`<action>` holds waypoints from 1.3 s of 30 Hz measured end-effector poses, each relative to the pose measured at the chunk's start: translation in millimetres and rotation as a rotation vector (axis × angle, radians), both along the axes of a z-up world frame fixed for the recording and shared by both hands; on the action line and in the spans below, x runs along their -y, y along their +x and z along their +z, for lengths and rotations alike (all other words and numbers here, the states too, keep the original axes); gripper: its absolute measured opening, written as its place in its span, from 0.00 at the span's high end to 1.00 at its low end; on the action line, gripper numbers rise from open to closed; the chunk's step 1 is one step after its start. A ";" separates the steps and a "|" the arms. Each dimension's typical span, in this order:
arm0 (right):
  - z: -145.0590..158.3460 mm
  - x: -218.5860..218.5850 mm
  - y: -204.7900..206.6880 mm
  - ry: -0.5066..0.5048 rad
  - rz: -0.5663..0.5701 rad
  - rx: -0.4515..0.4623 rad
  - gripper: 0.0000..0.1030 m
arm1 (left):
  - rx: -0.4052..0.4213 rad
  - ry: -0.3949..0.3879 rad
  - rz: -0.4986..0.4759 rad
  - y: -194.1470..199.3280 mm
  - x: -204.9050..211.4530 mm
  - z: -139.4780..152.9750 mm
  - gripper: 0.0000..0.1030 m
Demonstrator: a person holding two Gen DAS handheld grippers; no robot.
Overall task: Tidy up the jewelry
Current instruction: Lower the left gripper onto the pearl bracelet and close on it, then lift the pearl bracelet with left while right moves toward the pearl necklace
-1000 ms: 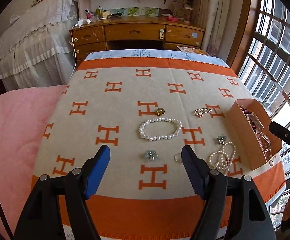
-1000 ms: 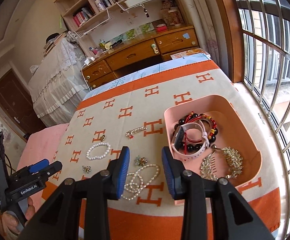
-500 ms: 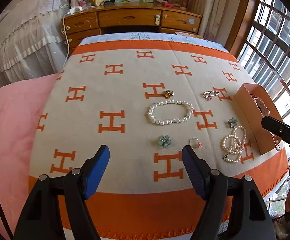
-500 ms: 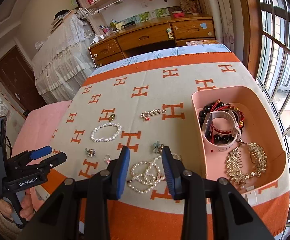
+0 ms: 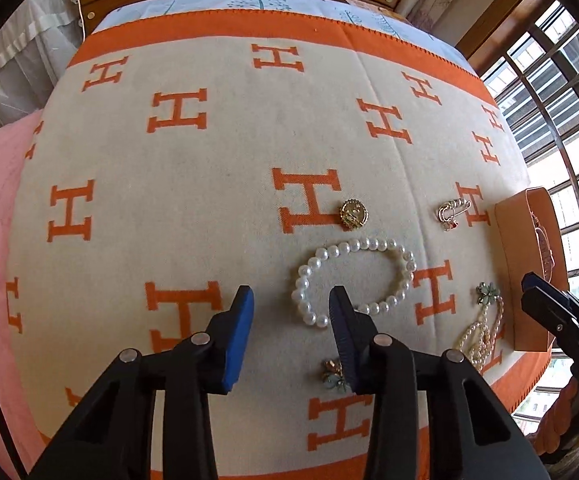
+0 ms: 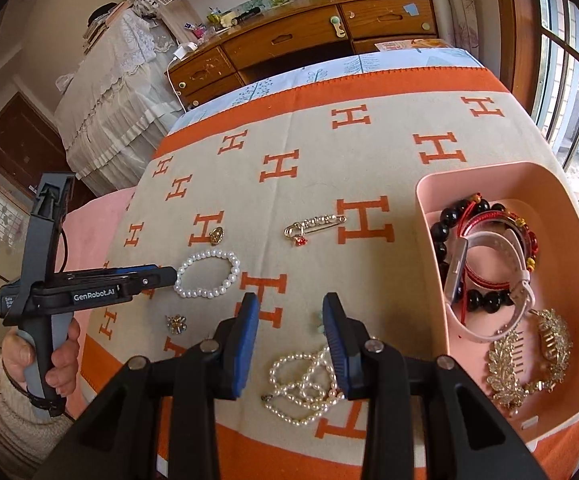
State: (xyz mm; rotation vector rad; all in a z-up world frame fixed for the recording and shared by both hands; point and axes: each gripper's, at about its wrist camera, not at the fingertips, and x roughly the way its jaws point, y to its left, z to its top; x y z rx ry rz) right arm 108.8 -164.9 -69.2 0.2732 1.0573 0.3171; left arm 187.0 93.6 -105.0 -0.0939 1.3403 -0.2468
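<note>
A pearl bracelet (image 5: pixel 355 280) lies on the H-patterned blanket (image 5: pixel 209 152). My left gripper (image 5: pixel 291 300) is open, low over it, its jaws either side of the bracelet's near left end; it also shows in the right wrist view (image 6: pixel 169 276) next to the bracelet (image 6: pixel 207 274). My right gripper (image 6: pixel 289 306) is open and empty above a tangled pearl necklace (image 6: pixel 303 380). The pink box (image 6: pixel 489 176) at right holds bead bracelets, a watch and a gold hair comb.
A gold round brooch (image 5: pixel 354 213), a safety-pin brooch (image 5: pixel 453 212) and flower pieces (image 5: pixel 334 374) (image 5: pixel 488 293) lie loose on the blanket. A wooden desk (image 6: pixel 309 36) stands beyond the bed; windows are at right.
My left gripper has moved forward and down toward the pearl bracelet and its jaws have narrowed. My right gripper has moved slightly closer over the pearl necklace.
</note>
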 end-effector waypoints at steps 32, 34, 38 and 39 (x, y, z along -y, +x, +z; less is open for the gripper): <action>-43.7 -10.5 104.6 0.041 -0.214 -0.324 0.67 | -0.066 -0.086 0.049 11.9 3.2 -20.3 0.95; -41.8 -19.0 106.3 -0.016 -0.202 -0.314 0.67 | -0.065 -0.093 0.050 9.8 0.9 -20.1 0.95; -41.0 -28.6 106.0 -0.068 -0.156 -0.321 0.67 | -0.060 -0.098 0.043 4.5 -8.9 -16.5 0.95; -41.4 -28.6 104.5 -0.065 -0.147 -0.329 0.67 | -0.058 -0.094 0.036 4.0 -9.2 -16.1 0.95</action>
